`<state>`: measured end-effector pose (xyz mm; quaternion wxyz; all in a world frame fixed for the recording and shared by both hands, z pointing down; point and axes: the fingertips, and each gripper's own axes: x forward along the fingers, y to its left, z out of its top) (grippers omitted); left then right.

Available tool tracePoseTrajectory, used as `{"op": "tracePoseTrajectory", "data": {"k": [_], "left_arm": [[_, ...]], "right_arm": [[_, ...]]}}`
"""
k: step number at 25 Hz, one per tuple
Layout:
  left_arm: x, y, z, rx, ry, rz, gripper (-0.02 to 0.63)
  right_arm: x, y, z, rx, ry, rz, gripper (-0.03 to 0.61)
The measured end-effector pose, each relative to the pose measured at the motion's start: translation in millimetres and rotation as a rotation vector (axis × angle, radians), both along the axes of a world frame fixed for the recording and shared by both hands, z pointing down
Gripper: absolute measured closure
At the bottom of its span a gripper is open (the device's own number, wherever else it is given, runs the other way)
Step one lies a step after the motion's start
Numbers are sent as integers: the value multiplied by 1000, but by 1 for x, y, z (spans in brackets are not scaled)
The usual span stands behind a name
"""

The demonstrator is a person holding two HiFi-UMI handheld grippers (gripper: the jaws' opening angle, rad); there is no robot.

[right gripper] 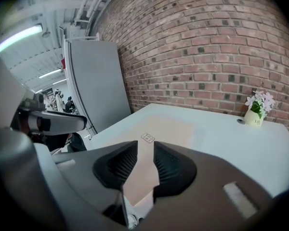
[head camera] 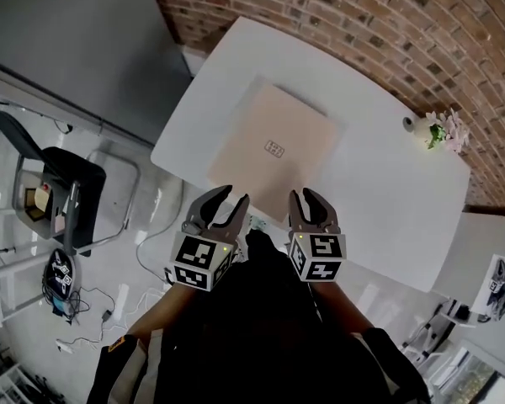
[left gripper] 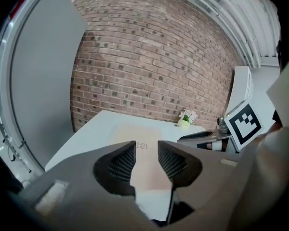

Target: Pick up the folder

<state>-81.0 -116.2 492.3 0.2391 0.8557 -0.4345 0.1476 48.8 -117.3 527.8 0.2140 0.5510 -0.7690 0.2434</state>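
A flat beige folder (head camera: pixel 273 146) with a small label lies on the middle of the white table (head camera: pixel 387 183). Both grippers hover side by side just short of the table's near edge, pointing at the folder. My left gripper (head camera: pixel 234 196) has its jaws a little apart with nothing gripped; in the left gripper view (left gripper: pixel 146 150) the folder (left gripper: pixel 130 131) shows through the gap, farther off. My right gripper (head camera: pixel 305 194) is likewise open and empty, and in the right gripper view (right gripper: pixel 145 150) the folder (right gripper: pixel 168 129) lies ahead of it.
A small pot of pale flowers (head camera: pixel 438 131) stands at the table's far right by the brick wall. A black chair (head camera: pixel 63 183) and cables sit on the floor to the left. A grey panel (right gripper: pixel 96 81) stands behind the table's left end.
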Motion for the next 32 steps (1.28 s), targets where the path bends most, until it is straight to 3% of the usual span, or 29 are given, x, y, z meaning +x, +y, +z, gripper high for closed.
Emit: {"op": "tracePoseTrajectory", "data": {"k": [5, 12, 20, 32], "left_arm": [[16, -34, 24, -67, -50, 43, 363], [22, -66, 38, -92, -103, 59, 305], [3, -104, 90, -191, -161, 130, 210], [8, -126, 153, -334, -190, 288, 187]], "right_arm": [[13, -27, 20, -42, -46, 6, 419], [26, -49, 40, -89, -81, 40, 357], [33, -49, 72, -210, -91, 152, 274], [40, -50, 105, -318, -90, 270, 229]]}}
